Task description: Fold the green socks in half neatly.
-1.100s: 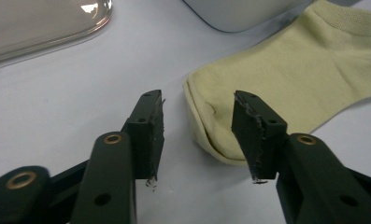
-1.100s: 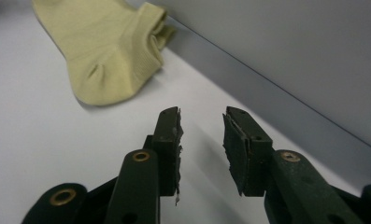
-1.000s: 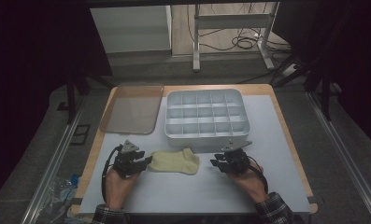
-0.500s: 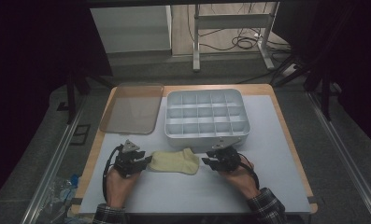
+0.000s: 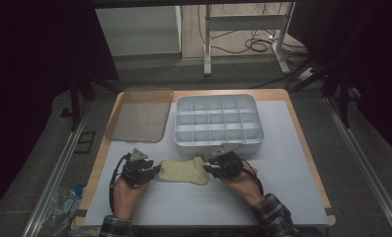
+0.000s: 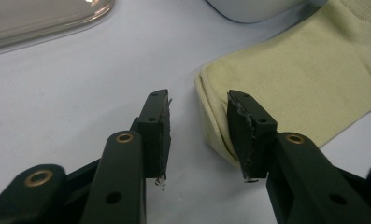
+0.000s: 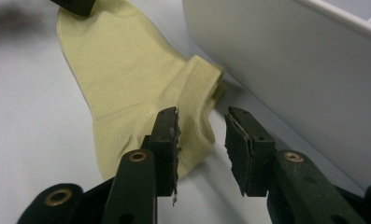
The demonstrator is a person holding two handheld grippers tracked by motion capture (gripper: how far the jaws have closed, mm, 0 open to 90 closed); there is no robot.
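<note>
Both pairs of jaws stand spread, pinching nothing: the left gripper [image 6: 199,135] hangs at one end of a pale yellow sock [image 6: 309,79], one pad just over the fabric's folded edge, while the right gripper [image 7: 202,149] – its jaws have just been opening a little, with only the sock's edge and bare mat between them – noses in at the other end, hard by the white compartment box [image 7: 304,70]. The sock lies flat on the white mat [image 5: 287,163] in front of that box, long axis running across the table from gripper to gripper, with what looks like the cuff toward the right gripper and the closed end toward the left. The risk – a pad closing on a single layer, or on the mat, so the fabric slips or bunches; the right jaw could also knock the box wall. A clear lid [image 5: 139,114] rests to the box's left.
</note>
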